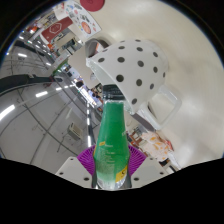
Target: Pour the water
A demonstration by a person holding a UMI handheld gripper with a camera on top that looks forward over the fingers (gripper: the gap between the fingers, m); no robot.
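Here the gripper [111, 168] was clamped on a green bottle [112, 140]. Both purple pads [92, 158] lay against the bottle's lower body, one at each side, with no gap seen at either. The bottle ran straight out from between the fingers, its narrow neck and pale cap [117, 96] pointing away from the camera. Its body looked translucent green; the level of liquid inside could not be read.

Just beyond the cap was a white cup with black dots [138, 66]. The cap end of the bottle sat close under the cup's dotted wall, overlapping it in the view; whether they touched could not be told. The cup's opening was not visible from this angle, so its contents were unknown. The whole scene appeared strongly tilted relative to the camera.

Beside the bottle, to the right and near the fingers, lay a small patch of printed packaging with pink and dark marks [158, 146], too small to identify. Behind the cup the room showed ceiling lights [40, 94] as bright strips, and red-and-white signs [60, 25] farther off, unreadable.
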